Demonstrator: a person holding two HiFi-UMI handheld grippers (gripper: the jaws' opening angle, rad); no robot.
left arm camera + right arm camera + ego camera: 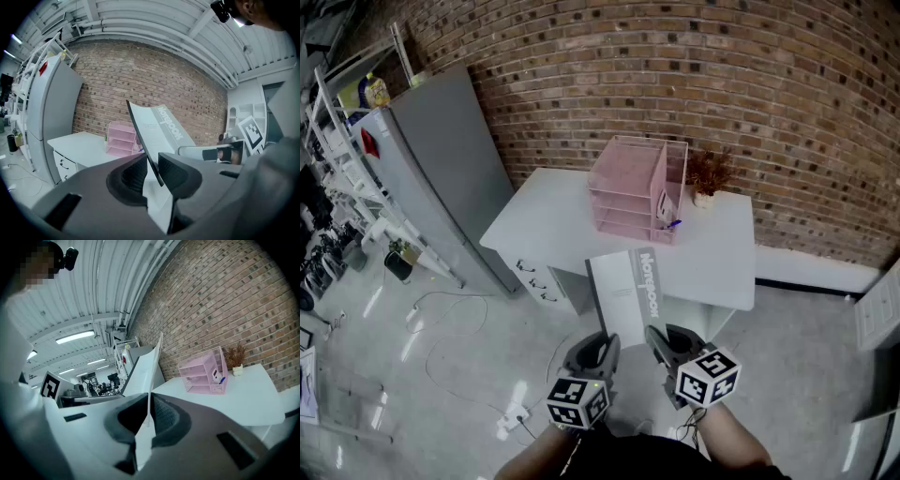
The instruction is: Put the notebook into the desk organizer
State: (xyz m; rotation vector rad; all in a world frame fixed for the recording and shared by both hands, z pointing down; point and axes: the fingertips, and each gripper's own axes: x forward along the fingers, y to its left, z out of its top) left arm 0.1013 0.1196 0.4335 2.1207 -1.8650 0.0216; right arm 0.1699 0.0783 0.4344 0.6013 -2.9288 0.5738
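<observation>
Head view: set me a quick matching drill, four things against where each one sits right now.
Things:
1. notebook
2. desk organizer
3. potted plant
4. grey fridge

Places:
a. on the floor, left of the desk
b. on the desk by the brick wall, right of the desk organizer
c. in the air short of the desk, clamped by the left gripper and right gripper
d. standing on the desk top, pink

Pairs: 1-c, 2-d, 3-b, 4-a
</observation>
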